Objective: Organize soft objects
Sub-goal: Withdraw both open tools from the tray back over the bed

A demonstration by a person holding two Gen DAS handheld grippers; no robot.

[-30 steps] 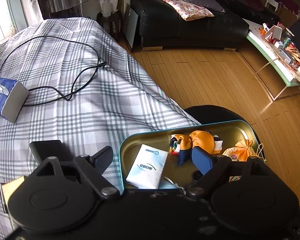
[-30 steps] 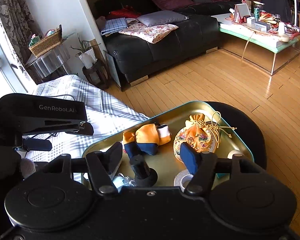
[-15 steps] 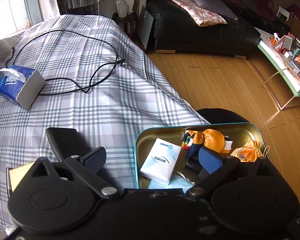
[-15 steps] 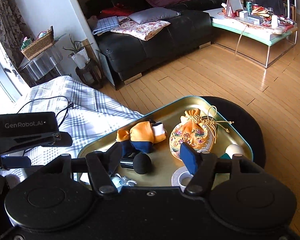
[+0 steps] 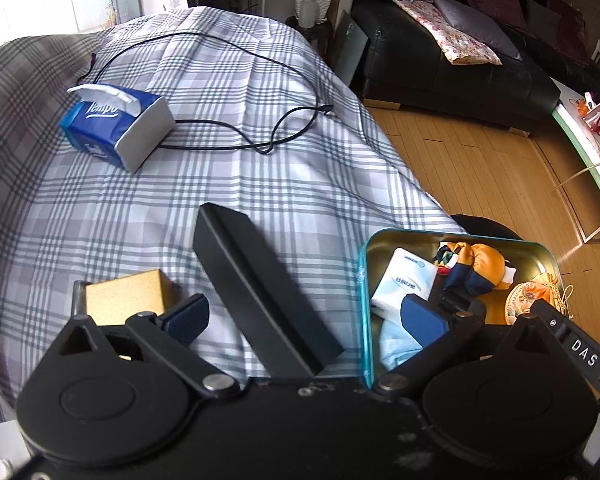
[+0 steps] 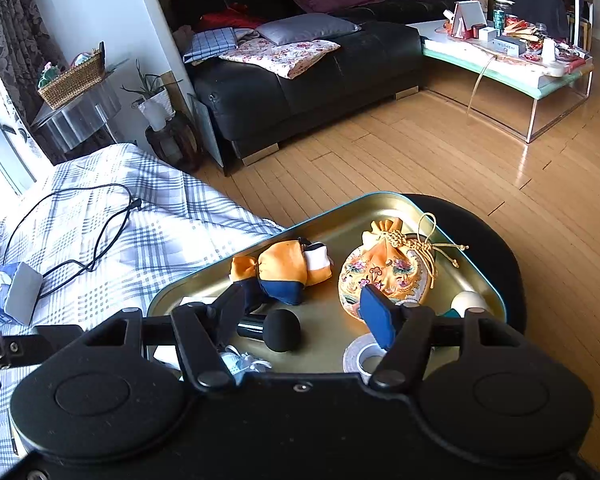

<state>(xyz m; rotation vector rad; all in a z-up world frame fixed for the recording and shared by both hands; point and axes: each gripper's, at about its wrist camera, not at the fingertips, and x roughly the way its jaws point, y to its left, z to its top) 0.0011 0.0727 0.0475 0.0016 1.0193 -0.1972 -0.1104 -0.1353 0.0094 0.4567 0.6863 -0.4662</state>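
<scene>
A gold tin tray (image 6: 380, 200) on a black stool holds an orange and blue soft toy (image 6: 288, 266), an embroidered orange pouch (image 6: 384, 272), a black foam-tipped microphone (image 6: 280, 330) and a white tissue packet (image 5: 404, 280). My right gripper (image 6: 306, 312) hovers open over the tray's near side, above the microphone, with nothing between its pads. My left gripper (image 5: 306, 320) is over the plaid bed (image 5: 260, 152), its jaws opening wide. A long black box (image 5: 260, 296) lies on the sheet below the gap, untouched. A yellow block (image 5: 128, 296) sits by the left finger.
A blue tissue box (image 5: 116, 124) and a black cable (image 5: 260, 144) lie farther up the bed. The tray also holds a tape roll (image 6: 360, 356), a white ball (image 6: 468, 302) and pale blue cloth (image 6: 240, 362). A black sofa (image 6: 300, 80) and a glass table (image 6: 520, 68) stand across the wooden floor.
My left gripper swung left from the tray to over the bed and its jaws widened; the black box now lies below them. The microphone went from upright to lying flat.
</scene>
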